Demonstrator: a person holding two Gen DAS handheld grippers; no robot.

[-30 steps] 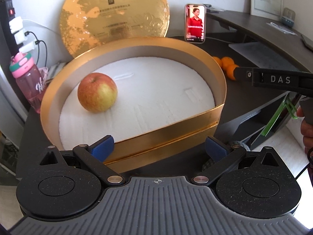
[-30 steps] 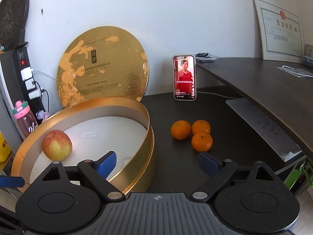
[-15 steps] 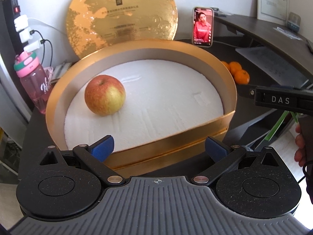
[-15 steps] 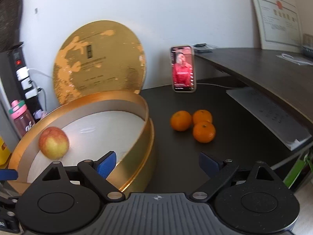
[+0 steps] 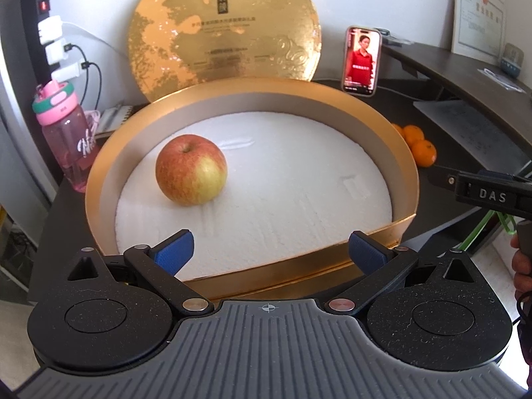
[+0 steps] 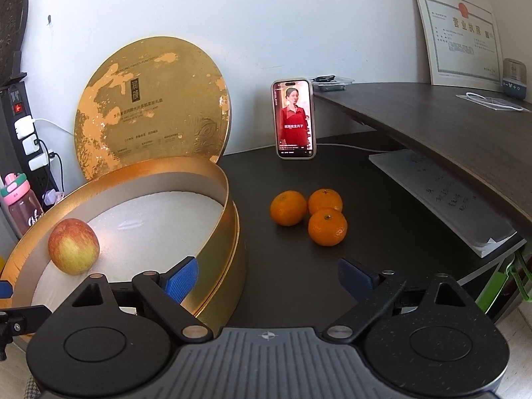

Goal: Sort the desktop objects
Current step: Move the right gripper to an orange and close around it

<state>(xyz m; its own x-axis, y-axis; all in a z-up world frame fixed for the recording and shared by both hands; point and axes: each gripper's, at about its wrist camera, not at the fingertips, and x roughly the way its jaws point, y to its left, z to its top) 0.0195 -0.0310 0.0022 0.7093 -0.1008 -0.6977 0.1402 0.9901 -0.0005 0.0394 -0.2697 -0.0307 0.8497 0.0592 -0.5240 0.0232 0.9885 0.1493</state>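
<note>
My left gripper [image 5: 271, 252] sits with its jaws wide apart and nothing between them, hanging over the near rim of the round gold box [image 5: 404, 153]. On my left camera 1 apple [image 5: 191, 170] rests on the white foam liner [image 5: 299, 179] inside the box, toward its left side and apart from the wall. The box's gold lid [image 5: 226, 30] leans upright against the wall behind it. A pink water bottle [image 5: 63, 136] stands just left of the box, beside a power strip [image 5: 50, 33] with plugs in it.

My right gripper [image 6: 267, 276] is also spread open and empty, held above the dark desk [image 6: 292, 272] just to the right of the box. From this camera I see 3 oranges [image 6: 309, 214] clustered on the desk ahead of the fingers, touching one another and well apart from the box wall. A phone [image 6: 293, 119] stands upright behind them with its screen lit. A stack of papers [image 6: 442, 196] lies to the right under a raised shelf [image 6: 432, 119], where a framed certificate [image 6: 462, 33] leans on the wall.

On my left camera the right gripper's body shows at the right edge, with part of a hand [image 5: 522, 266] below it.
</note>
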